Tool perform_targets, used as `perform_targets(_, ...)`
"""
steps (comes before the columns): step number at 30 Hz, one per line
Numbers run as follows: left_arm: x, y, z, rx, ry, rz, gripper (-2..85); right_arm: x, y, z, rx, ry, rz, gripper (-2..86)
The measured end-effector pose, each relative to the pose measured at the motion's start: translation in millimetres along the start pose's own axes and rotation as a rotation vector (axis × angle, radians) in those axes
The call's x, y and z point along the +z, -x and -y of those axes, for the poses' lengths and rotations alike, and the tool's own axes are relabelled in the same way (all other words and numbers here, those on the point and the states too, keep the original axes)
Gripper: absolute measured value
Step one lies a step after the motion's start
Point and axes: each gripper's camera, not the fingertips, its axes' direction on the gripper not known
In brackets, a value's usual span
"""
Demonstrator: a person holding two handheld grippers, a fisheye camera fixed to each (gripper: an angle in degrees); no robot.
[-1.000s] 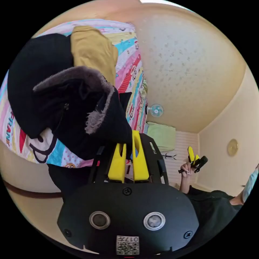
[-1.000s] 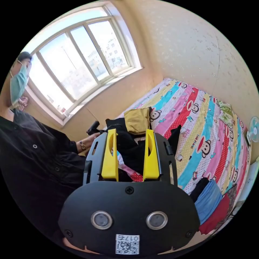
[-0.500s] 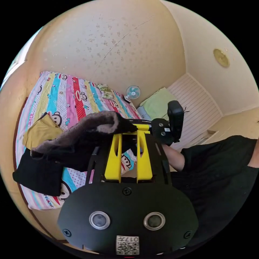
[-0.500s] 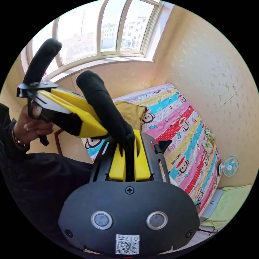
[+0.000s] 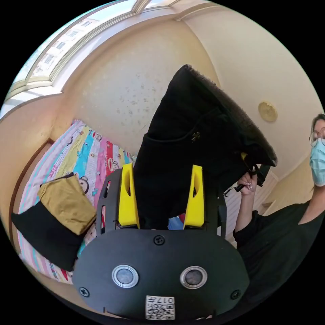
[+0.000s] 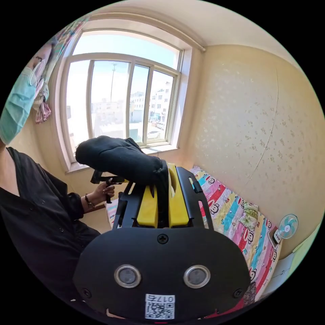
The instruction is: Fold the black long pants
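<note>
Black pants (image 5: 189, 142) aloft, unfolded; right gripper (image 6: 162, 199) fingers clamped on cloth; left gripper (image 5: 161, 196) fingers apart, apparently released; folding all ahead.

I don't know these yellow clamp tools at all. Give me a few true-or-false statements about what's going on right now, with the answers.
1. The right gripper is clamped on the black pants. True.
2. The left gripper has its jaws closed tight. False: they stand wide apart, with the pants hanging beyond them.
3. A folded mustard garment lies on the striped bed sheet. True.
4. The pants are spread flat on the bed. False: they are held up in the air.
</note>
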Motion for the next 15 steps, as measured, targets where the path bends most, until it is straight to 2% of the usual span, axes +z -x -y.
perform_targets(2, 22, -49, 33, 0.166, -0.026, -0.048, 21.9, -46, -9, 7, -0.013, -0.062, -0.003, 5.1)
perform_targets(6, 44, -120, 62, 0.310, -0.050, -0.156, 16.2, -152, -38, 14, -0.007, -0.219, -0.027, 5.1)
perform_targets(10, 28, -192, 69, 0.429, -0.274, -0.405, 9.2, -243, -79, 17, 0.012, -0.377, 0.018, 5.3)
perform_targets(15, 20, -261, 86, 0.493, -0.371, -0.403, 8.5, -300, -149, 30, 0.073, -0.481, 0.050, 5.6)
